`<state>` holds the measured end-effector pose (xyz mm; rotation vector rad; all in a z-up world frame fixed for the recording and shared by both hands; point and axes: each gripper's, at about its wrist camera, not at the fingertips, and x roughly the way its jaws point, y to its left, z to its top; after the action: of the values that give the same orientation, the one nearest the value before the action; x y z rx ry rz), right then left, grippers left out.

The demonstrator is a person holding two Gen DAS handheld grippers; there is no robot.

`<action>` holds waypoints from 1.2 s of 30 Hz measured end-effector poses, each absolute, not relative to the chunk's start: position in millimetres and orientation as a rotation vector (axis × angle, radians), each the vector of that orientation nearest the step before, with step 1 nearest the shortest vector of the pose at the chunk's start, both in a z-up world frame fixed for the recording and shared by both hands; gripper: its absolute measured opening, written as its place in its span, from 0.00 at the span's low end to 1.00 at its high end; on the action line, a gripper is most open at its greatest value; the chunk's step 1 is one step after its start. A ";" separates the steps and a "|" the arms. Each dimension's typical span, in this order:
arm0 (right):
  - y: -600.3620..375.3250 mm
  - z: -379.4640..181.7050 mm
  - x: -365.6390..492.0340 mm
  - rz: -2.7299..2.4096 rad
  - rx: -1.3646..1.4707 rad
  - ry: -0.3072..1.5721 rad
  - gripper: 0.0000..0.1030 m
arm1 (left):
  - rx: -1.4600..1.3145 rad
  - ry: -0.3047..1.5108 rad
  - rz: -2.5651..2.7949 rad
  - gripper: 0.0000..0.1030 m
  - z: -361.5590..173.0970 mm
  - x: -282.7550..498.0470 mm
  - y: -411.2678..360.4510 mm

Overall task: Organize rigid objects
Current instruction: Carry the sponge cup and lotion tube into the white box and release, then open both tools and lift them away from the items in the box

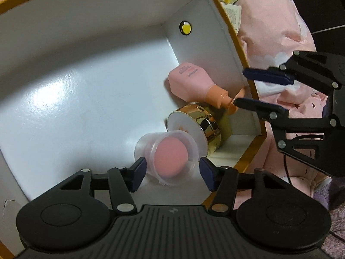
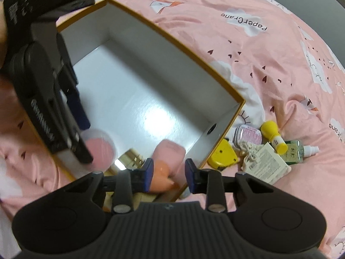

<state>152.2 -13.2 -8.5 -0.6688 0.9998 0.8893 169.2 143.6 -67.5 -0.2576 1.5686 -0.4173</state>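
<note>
A white box with a gold rim (image 1: 231, 36) lies on a pink bedspread. Inside it lie a pink bottle with an orange cap (image 1: 189, 82), a gold jar (image 1: 202, 120) and a clear cup holding a pink sponge (image 1: 170, 157). My left gripper (image 1: 172, 170) is open, its fingers either side of the cup without touching it. My right gripper (image 2: 169, 173) is open above the box's near corner, over the pink bottle (image 2: 170, 157); it also shows in the left wrist view (image 1: 243, 88). The box (image 2: 215, 73) fills the right wrist view.
Outside the box on the bedspread (image 2: 258, 64) lie a yellow tape measure (image 2: 222, 153), a small tin (image 2: 248, 135), a yellow-capped bottle (image 2: 272, 135), a green spray bottle (image 2: 298, 150) and a labelled cloth pouch (image 2: 265, 161).
</note>
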 end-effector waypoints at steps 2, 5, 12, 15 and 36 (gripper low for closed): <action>-15.1 -7.2 147.6 0.901 -0.693 0.998 0.30 | -0.229 1.539 -0.406 0.63 -59.9 166.3 143.1; -16.3 -8.5 141.1 0.918 -0.735 1.003 0.26 | -0.188 1.503 -0.396 0.63 -54.1 163.4 138.9; -4.7 -19.3 120.6 0.924 -0.912 0.928 0.30 | -0.125 1.462 -0.384 0.63 -46.6 159.1 134.1; 1.1 -24.2 118.1 0.934 -0.960 0.915 0.36 | -0.119 1.452 -0.382 0.63 -44.5 158.9 135.0; 12.1 -17.1 172.9 0.864 -0.762 0.898 0.33 | -0.111 1.399 -0.374 0.63 -34.0 169.2 139.3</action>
<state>172.9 12.1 -17.1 -0.7616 0.8979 0.8645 169.2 139.3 -34.0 -0.1105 1.3989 -0.3742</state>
